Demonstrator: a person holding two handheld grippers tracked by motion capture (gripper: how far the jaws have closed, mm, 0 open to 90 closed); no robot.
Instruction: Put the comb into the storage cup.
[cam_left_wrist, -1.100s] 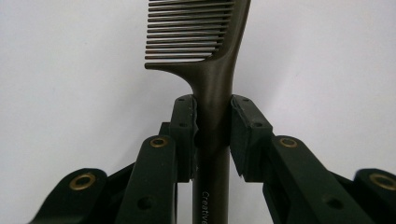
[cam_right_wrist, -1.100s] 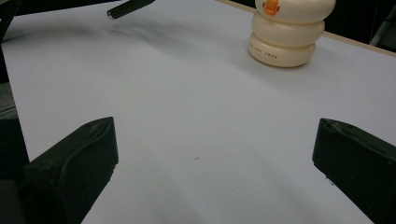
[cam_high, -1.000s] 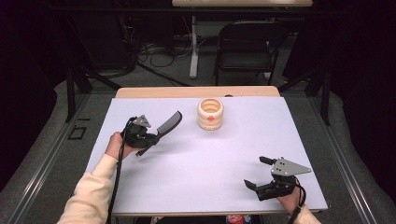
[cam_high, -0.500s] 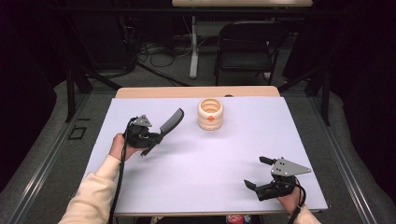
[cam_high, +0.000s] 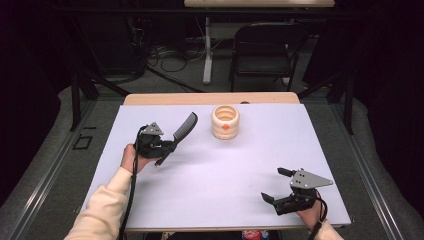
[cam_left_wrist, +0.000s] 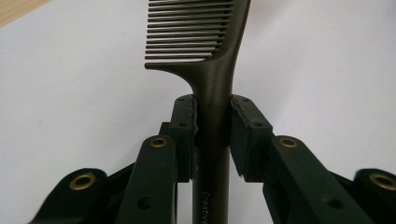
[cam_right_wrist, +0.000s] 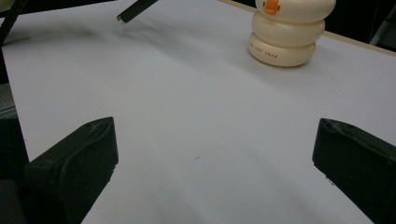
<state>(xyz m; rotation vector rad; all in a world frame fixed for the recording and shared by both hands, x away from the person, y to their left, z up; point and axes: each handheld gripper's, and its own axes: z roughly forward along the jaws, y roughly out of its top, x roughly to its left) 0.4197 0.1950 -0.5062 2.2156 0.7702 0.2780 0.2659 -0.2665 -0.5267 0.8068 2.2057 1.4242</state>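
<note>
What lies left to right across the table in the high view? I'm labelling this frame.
Left gripper → dark comb it holds → cream ringed holder with an orange spot → right gripper, open.

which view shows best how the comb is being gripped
The left gripper view: the comb stands close up, its handle clamped between the left tool pads. The high view shows it small and raised off the table; the right gripper view catches just its handle tip.

A white-topped table with a wooden far edge is set on grey floor. Beyond the far edge, a dark folding chair, a pale table leg and tangled cables are seen in dimness.
</note>
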